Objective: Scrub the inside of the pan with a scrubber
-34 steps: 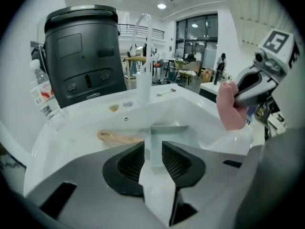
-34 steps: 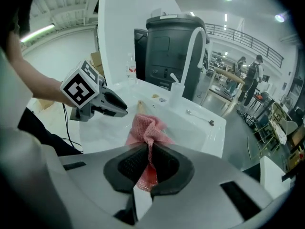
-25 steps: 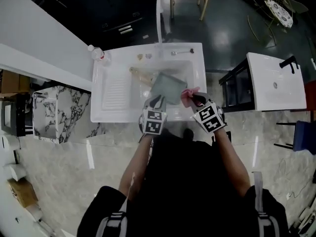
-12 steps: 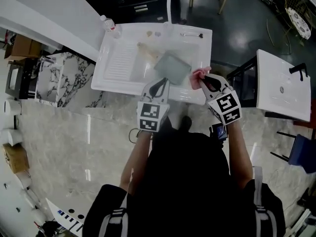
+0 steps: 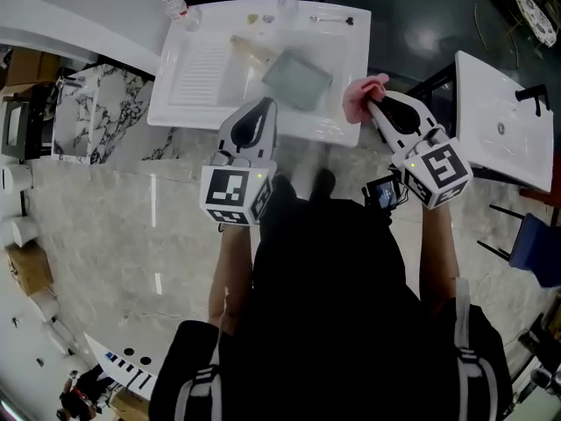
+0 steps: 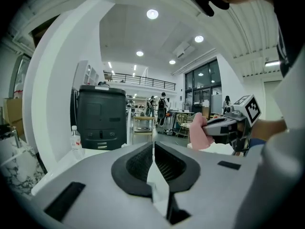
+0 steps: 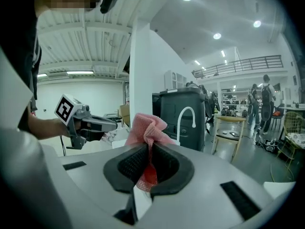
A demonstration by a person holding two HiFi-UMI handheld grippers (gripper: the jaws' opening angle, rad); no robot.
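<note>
Pan (image 5: 298, 79) lies in the basin of the white sink (image 5: 344, 133), right of the ribbed drainboard (image 5: 195, 67), with neither gripper on it. Pink scrubber (image 5: 362, 97) is bunched up and clamped in the right hand-held gripper (image 5: 374, 105), off the pan's right side near the sink's near right corner. Left hand-held gripper (image 5: 262, 105) is clenched on nothing, jaws together, on the near side of the pan around the sink's near rim; a plastic bottle (image 5: 175, 9) stands at the far left corner.
</note>
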